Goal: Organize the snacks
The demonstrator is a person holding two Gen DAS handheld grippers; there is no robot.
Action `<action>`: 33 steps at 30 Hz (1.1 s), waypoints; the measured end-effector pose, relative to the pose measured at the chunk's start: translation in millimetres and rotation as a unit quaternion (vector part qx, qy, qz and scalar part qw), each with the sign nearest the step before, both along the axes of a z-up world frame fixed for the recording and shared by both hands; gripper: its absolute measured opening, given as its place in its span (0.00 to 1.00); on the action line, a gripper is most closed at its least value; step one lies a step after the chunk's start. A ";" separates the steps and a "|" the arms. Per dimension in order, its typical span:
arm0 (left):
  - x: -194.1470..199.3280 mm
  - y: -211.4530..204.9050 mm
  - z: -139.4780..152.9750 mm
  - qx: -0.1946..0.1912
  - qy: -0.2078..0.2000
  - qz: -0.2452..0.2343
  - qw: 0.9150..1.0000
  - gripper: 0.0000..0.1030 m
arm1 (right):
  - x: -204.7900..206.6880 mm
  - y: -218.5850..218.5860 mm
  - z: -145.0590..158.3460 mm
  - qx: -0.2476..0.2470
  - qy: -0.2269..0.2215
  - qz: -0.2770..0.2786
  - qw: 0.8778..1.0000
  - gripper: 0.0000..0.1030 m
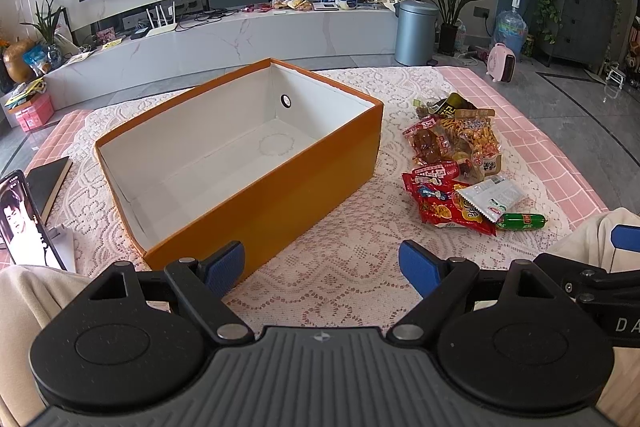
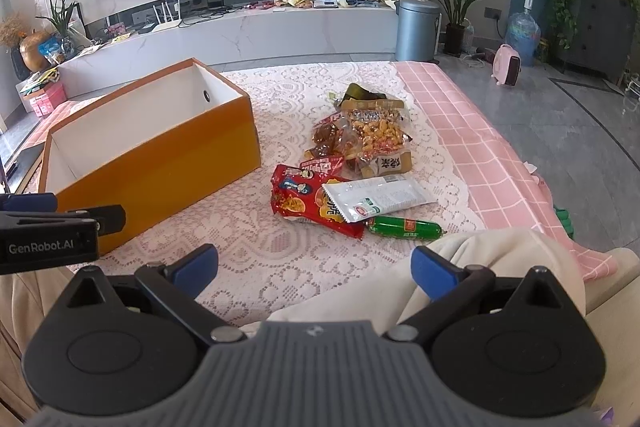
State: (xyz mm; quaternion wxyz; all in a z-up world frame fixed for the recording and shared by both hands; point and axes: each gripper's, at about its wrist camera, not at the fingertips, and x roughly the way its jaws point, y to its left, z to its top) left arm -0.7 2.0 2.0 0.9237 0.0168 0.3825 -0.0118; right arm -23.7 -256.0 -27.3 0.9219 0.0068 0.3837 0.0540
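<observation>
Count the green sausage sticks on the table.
1: the green plastic-wrapped sausage stick lies on the lace cloth at the snack pile's near edge, beside the white packet. Others may hide beneath.

A table [image 1: 552, 131] draped in a pink checked cloth [image 2: 472, 147] and a white lace runner [image 1: 344, 267] carries an open orange box [image 1: 280, 195], its white interior bare. Just right of the box lies a heap of snack packets [image 2: 352, 163], a green sausage [image 2: 404, 227] at its near edge. A dark book [image 1: 48, 183] and a phone [image 1: 24, 219] sit at the table's left end.
</observation>
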 end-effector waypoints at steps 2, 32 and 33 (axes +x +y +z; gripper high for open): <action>0.0 0.0 0.1 0.000 0.000 0.000 1.000 0.98 | 0.1 0.5 -0.2 0.000 0.000 0.000 1.000 0.97; 8.8 -17.8 -7.7 -0.004 -0.009 -0.062 0.998 0.72 | 12.8 -3.2 -6.4 -0.043 -0.036 0.021 0.998 0.96; 12.3 -19.1 -11.3 -0.009 -0.001 -0.068 0.998 0.66 | 17.5 -6.9 -8.5 -0.041 -0.032 0.017 0.998 0.96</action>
